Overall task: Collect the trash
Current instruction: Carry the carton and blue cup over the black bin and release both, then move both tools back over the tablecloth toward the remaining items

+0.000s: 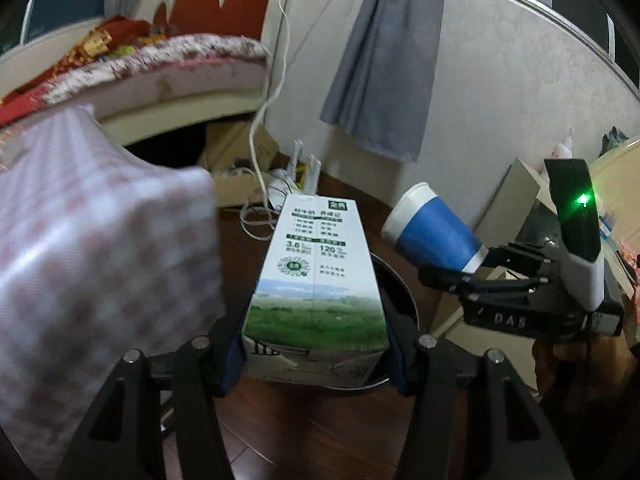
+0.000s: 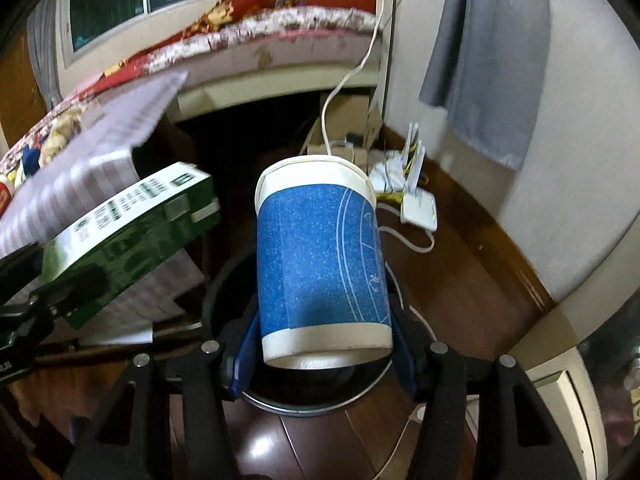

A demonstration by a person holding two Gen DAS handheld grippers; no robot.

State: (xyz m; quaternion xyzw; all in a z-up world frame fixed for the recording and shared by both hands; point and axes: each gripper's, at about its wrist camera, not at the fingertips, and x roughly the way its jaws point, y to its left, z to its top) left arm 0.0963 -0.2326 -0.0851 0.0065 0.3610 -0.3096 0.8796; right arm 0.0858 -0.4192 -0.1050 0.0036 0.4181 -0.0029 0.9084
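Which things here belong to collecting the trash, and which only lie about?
Job:
- milk carton in left gripper
- paper cup in right gripper
- round black bin below

Lying about:
- white router
- checked cloth
- grey curtain

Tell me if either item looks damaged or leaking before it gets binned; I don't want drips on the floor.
The milk carton in the left hand-held gripper has a torn, crumpled flap at its near end. The paper cup in the right hand-held gripper looks intact. No drips show.
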